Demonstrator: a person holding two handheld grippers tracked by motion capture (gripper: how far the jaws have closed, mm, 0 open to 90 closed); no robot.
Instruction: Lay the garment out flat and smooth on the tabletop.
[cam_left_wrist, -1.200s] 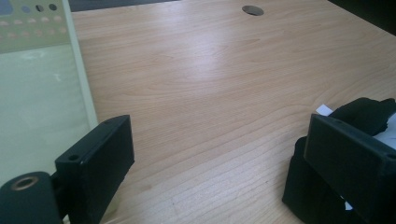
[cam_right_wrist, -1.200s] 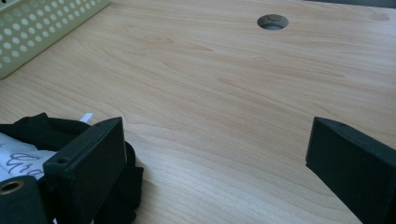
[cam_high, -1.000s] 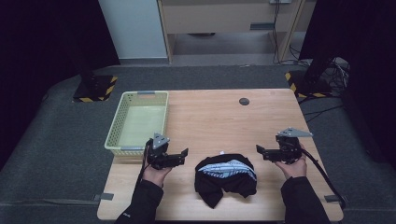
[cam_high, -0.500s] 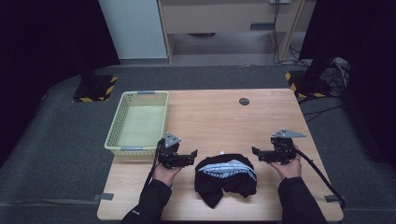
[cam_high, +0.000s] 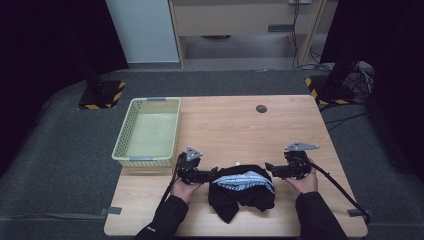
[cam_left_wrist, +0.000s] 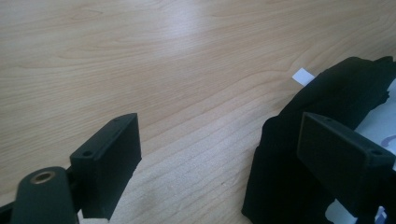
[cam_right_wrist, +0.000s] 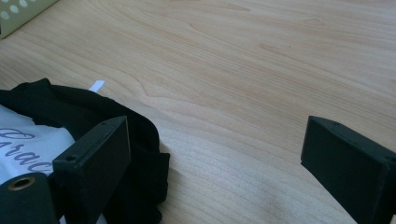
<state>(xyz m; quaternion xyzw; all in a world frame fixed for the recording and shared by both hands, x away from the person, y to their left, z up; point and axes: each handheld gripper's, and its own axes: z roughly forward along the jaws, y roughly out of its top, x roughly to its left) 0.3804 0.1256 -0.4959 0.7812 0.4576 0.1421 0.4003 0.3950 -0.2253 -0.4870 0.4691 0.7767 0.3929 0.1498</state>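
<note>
Black cloth (cam_high: 242, 189), crumpled with a pale printed patch on top, lies on the table (cam_high: 235, 125) between the two grippers, its long axis running from one to the other. Left gripper (cam_high: 212, 174) has its jaws apart, just closing a little, the cloth's edge between them but not pinched. Right gripper (cam_high: 270, 168) gapes wide, equally near.

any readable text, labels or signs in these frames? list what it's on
"Drac", cut off by the gripper's jaw: cursive print on the white panel of the black garment.
White tag at the garment's edge: no legible text.
Striped print on the garment in the high view: too small to read.
</note>
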